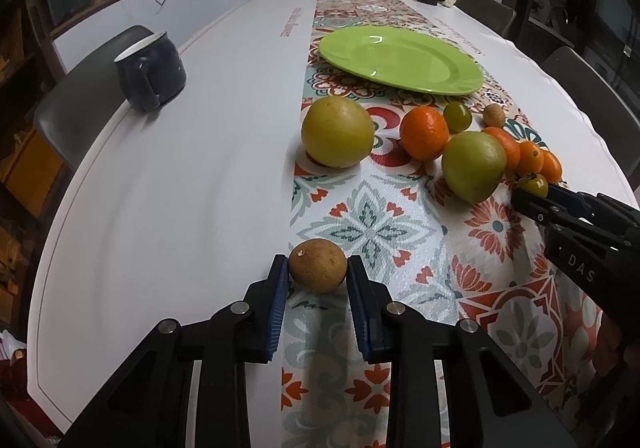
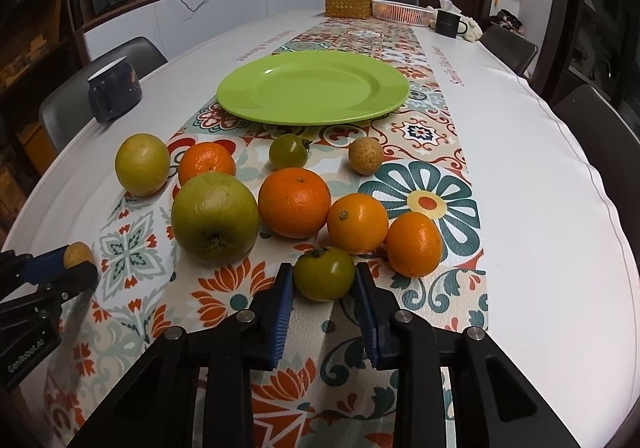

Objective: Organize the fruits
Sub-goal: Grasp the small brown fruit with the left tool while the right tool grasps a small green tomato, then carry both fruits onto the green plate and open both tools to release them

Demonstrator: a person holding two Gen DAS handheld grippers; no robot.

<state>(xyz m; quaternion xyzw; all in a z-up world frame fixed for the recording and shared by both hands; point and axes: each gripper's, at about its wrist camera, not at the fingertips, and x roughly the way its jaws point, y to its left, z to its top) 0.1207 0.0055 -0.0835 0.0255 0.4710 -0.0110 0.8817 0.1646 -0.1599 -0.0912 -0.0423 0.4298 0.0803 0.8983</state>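
My left gripper (image 1: 318,263) is shut on a small brown round fruit (image 1: 318,266) that rests at the left edge of the patterned runner. My right gripper (image 2: 324,270) is shut on a small green tomato-like fruit (image 2: 324,276), also on the cloth. Just beyond it lie a big green apple (image 2: 215,217) and several oranges (image 2: 294,202). Further back are a yellow-green fruit (image 2: 142,164), a second small green fruit (image 2: 288,151) and another brown one (image 2: 365,156). The green plate (image 2: 312,88) behind them holds nothing.
A dark blue mug (image 1: 154,68) stands on the white table (image 1: 200,168) at the left. At the far end are a wicker box (image 2: 348,5), a white basket (image 2: 402,12) and a dark mug (image 2: 448,23). Chairs line both long sides.
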